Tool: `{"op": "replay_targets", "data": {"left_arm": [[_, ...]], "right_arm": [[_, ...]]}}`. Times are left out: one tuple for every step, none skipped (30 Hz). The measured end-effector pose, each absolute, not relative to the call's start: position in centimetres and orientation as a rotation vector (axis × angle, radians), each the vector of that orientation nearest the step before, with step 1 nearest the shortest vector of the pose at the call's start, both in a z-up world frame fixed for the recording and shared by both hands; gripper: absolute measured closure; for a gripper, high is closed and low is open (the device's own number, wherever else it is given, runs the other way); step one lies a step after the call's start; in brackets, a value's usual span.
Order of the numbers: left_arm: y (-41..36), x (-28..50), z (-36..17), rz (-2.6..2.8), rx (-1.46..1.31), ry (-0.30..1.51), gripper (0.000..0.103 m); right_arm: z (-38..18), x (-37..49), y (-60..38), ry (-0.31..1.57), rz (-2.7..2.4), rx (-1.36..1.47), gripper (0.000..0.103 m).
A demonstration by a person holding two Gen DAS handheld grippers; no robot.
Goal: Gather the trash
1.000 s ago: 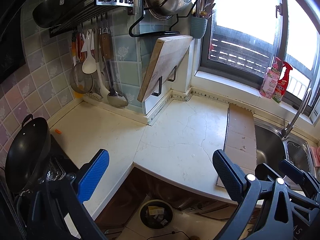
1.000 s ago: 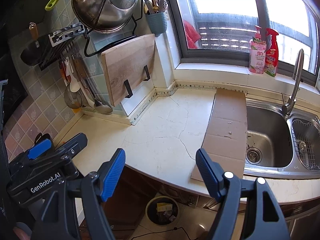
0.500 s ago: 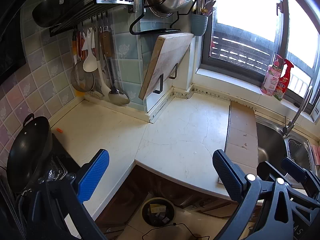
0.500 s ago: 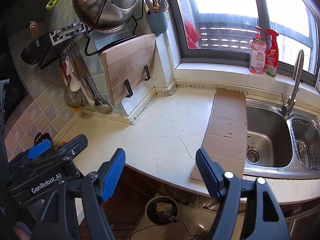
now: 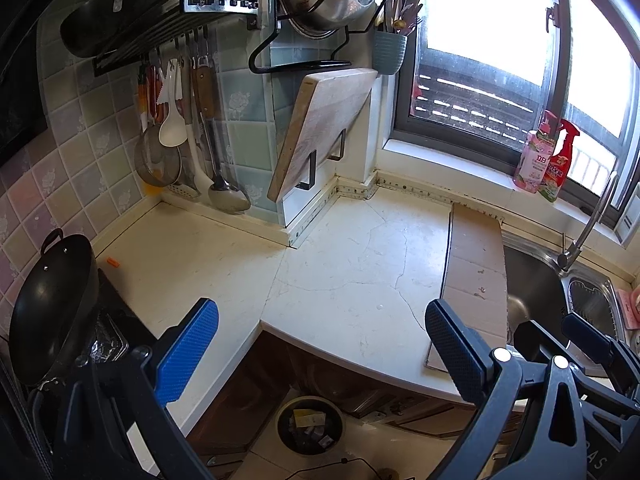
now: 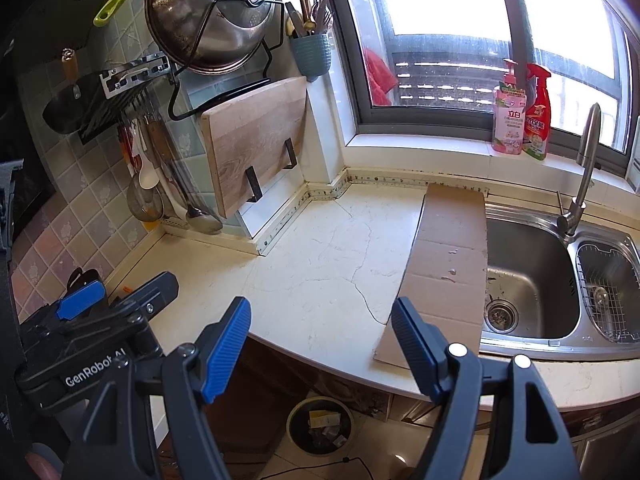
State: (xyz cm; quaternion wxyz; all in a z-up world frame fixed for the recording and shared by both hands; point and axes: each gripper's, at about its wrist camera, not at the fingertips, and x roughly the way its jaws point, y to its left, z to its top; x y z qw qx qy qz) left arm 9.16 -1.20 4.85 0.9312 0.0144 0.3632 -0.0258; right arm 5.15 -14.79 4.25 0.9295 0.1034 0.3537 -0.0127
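A flat brown cardboard sheet [image 5: 474, 272] [image 6: 448, 264] lies on the cream countertop [image 5: 340, 264] and overlaps the sink's left rim. A tiny orange scrap [image 5: 113, 263] [image 6: 127, 289] rests on the counter near the wok. Down on the floor stands a round trash bin [image 5: 310, 424] [image 6: 320, 424] with paper scraps inside. My left gripper [image 5: 320, 306] hovers open over the counter's front edge, above the bin, with nothing between its fingers. My right gripper [image 6: 320, 304] is open and empty too, just left of the cardboard's near end. Each gripper shows at the edge of the other's view.
A black wok [image 5: 48, 312] sits on the stove at the left. The steel sink [image 6: 528, 276] with its tap [image 6: 580, 196] lies to the right. A cutting board [image 6: 256, 140], hanging utensils and a pot fill the back wall; two bottles [image 6: 520, 116] stand on the windowsill.
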Motion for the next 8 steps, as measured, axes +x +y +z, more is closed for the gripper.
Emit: {"op": "replay_targets", "data": {"left_arm": [[-1.28,9.16,4.87,-0.055,0.029,0.743,0.001],[-1.42,9.07,4.90,-0.057,0.028,0.742,0.001],[-1.56,8.98,4.95,-0.060,0.027,0.741,0.001],[-1.66,8.91,5.01,-0.061,0.027,0.739,0.001],[-1.76,8.84,5.07,-0.061,0.027,0.737,0.001],[-1.89,8.72,5.13,-0.062,0.026,0.734,0.001],[-2.00,8.66,5.20,-0.064,0.026,0.732,0.001],[-2.12,8.59,5.28,-0.065,0.026,0.730,0.001]], "right_arm": [[4.30,5.07,-14.91,0.723,-0.027,0.213,0.030],[4.34,4.99,-15.04,0.721,-0.028,0.213,0.030],[4.40,4.93,-15.22,0.719,-0.026,0.214,0.030],[4.46,4.87,-15.33,0.717,-0.026,0.214,0.030],[4.54,4.77,-15.44,0.714,-0.026,0.213,0.030],[4.63,4.68,-15.56,0.711,-0.025,0.212,0.030],[4.68,4.66,-15.65,0.709,-0.025,0.211,0.030],[4.76,4.54,-15.78,0.706,-0.024,0.210,0.030]]}}
